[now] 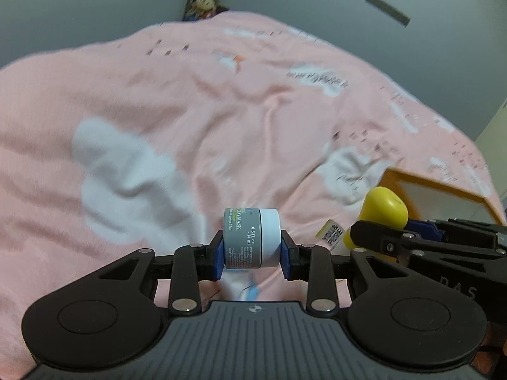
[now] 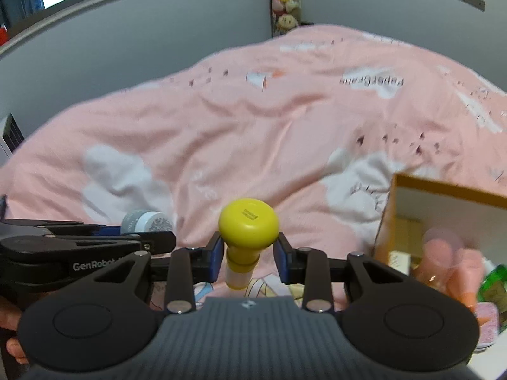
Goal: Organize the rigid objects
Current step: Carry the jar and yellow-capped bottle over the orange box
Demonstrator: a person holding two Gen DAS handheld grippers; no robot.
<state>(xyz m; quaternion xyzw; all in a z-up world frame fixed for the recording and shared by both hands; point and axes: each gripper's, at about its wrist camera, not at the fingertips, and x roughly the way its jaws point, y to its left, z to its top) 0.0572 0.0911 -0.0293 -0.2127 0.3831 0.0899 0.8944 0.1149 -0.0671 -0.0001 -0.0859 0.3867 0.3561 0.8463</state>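
My left gripper (image 1: 252, 250) is shut on a small grey jar with a white lid (image 1: 252, 237), held sideways above the pink bedspread. The jar also shows in the right wrist view (image 2: 145, 220), to the left. My right gripper (image 2: 248, 255) is shut on the neck of a yellow-capped bottle (image 2: 248, 224). That bottle (image 1: 380, 213) and the right gripper's fingers (image 1: 383, 242) show at the right of the left wrist view. An open cardboard box (image 2: 443, 190) stands to the right.
The box holds pink bottles (image 2: 450, 259) and a green bottle (image 2: 494, 285). A pink bedspread (image 2: 253, 126) with white patches covers the bed. Grey walls stand behind, with plush toys (image 2: 285, 0) in the corner.
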